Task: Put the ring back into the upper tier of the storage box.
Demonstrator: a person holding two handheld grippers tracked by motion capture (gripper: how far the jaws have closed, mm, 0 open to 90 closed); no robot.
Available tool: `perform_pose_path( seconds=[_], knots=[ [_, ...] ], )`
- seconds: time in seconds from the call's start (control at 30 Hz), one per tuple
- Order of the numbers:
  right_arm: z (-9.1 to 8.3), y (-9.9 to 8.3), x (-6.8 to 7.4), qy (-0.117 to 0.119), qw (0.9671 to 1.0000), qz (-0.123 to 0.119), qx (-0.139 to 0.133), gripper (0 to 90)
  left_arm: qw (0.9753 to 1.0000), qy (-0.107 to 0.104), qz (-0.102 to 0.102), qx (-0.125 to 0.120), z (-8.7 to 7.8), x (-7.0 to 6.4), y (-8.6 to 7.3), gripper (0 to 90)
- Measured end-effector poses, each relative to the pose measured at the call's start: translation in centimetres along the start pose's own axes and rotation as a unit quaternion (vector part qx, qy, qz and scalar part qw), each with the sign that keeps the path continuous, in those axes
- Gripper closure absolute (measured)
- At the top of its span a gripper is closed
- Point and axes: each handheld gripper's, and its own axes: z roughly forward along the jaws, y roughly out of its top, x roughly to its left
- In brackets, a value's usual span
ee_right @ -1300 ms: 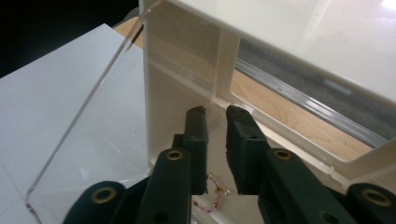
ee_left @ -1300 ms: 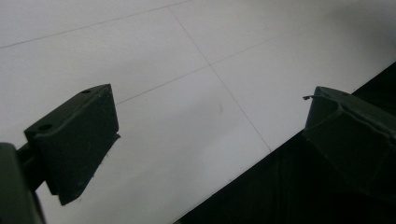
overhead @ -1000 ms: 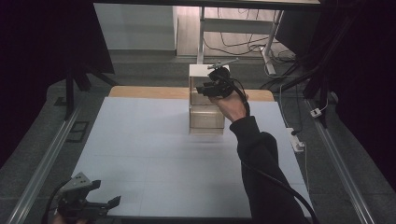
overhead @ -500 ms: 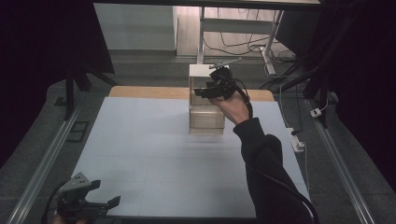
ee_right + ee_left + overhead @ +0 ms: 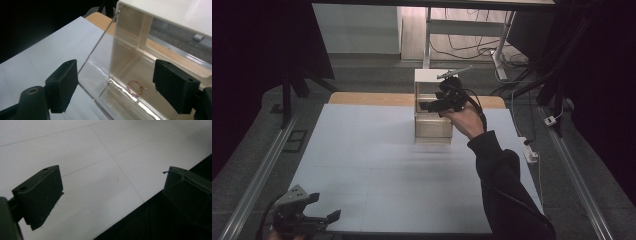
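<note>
Reaching toward the small pink beaded bracelet with gold beads [image 5: 136, 88], I am seeing it lying on the floor of the clear plastic box with a white top [image 5: 432, 107], which is standing at the far middle of the pale grey desk [image 5: 362, 165]. I am holding the right hand-held gripper [image 5: 428, 105] at the box's open side, jaws spread wide and gripping nothing. The clear front panel is swinging close to one jaw, so I am risking a knock that shifts the box. The left hand-held gripper [image 5: 324, 207] is idling wide open and empty over the near desk edge, well apart, with plenty of bare surface between.
</note>
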Motion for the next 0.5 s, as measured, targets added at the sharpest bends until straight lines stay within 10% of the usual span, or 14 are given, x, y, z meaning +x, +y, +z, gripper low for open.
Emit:
perform_pose_path(
  seconds=[0.5],
  knots=[
    [-0.9,-0.7,1.3,0.010,0.9997,-0.018,0.009,7.7,1.0000,0.000,-0.001,-0.002,0.0,0.0,0.0,2.5]
  ],
)
